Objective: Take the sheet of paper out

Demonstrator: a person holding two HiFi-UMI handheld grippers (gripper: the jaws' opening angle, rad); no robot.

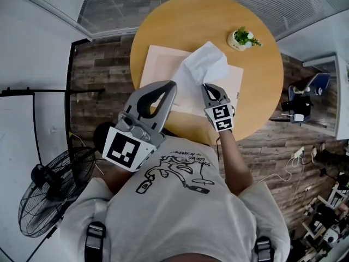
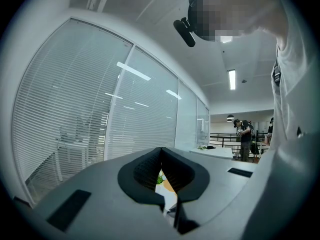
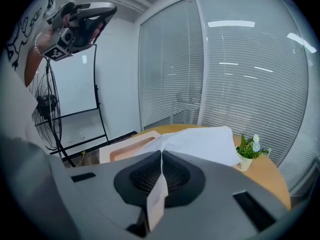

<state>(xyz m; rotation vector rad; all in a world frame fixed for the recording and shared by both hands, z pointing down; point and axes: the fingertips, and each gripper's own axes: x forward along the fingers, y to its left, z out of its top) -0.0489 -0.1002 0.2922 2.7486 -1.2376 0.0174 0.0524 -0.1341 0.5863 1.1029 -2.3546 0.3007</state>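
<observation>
A white sheet of paper [image 1: 204,67] rises in a peak over a flat pale pink folder [image 1: 158,64] on the round wooden table [image 1: 262,91]. My right gripper [image 1: 206,86] is shut on the sheet's near corner. In the right gripper view the paper [image 3: 205,144] runs from the folder [image 3: 130,149] into the closed jaws [image 3: 161,154], and a strip of it hangs out behind them. My left gripper [image 1: 172,84] is held high near the table's front left edge, off the folder. Its jaws [image 2: 161,151] meet with nothing between them.
A small potted plant [image 1: 242,39] stands at the table's far right, beyond the paper. A standing fan [image 1: 52,192] is on the floor to the left. Glass walls with blinds [image 3: 240,74] close off the far side. Other people stand far off [image 2: 244,139].
</observation>
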